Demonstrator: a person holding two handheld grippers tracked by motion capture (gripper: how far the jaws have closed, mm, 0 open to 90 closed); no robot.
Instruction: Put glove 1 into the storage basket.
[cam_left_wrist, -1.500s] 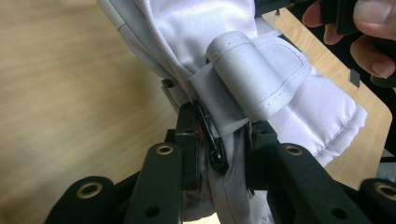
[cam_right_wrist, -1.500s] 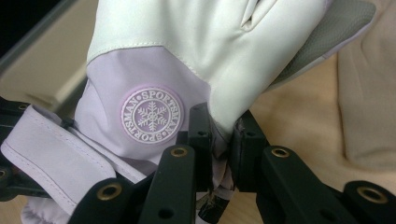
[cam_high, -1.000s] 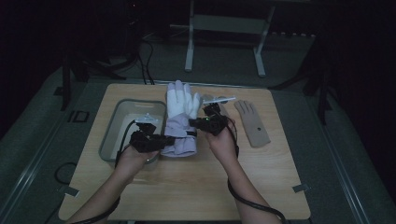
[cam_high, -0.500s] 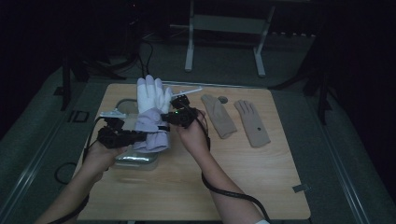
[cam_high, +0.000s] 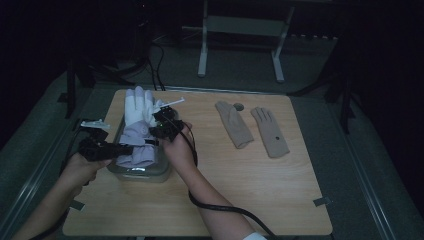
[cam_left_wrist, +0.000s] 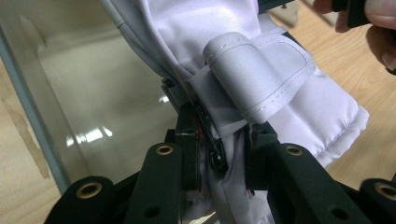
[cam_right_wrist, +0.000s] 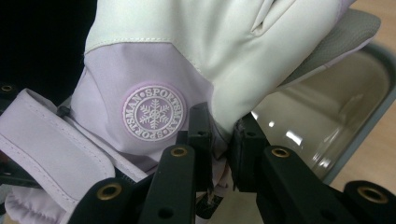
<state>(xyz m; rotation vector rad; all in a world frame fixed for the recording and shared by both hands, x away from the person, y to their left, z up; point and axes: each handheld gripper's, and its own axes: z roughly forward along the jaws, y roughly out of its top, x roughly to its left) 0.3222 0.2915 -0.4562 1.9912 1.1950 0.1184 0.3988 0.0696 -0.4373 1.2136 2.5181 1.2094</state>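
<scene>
Your two grippers are black: the left gripper (cam_high: 131, 148) and the right gripper (cam_high: 156, 131) each carry blocky jaws studded with brass-ringed screw holes. A thick black cable (cam_high: 226, 210) trails from the right one along your bare forearm, where a white sleeve (cam_high: 259, 236) edge begins.

The ski glove (cam_right_wrist: 154, 70) pinched in the right gripper (cam_right_wrist: 219, 135) is smooth satiny cloth with a raised rubbery badge; under it the tray (cam_right_wrist: 327, 116) is glossy metal, the table (cam_high: 260, 175) pale matt wood, the black jaws dull plastic
</scene>
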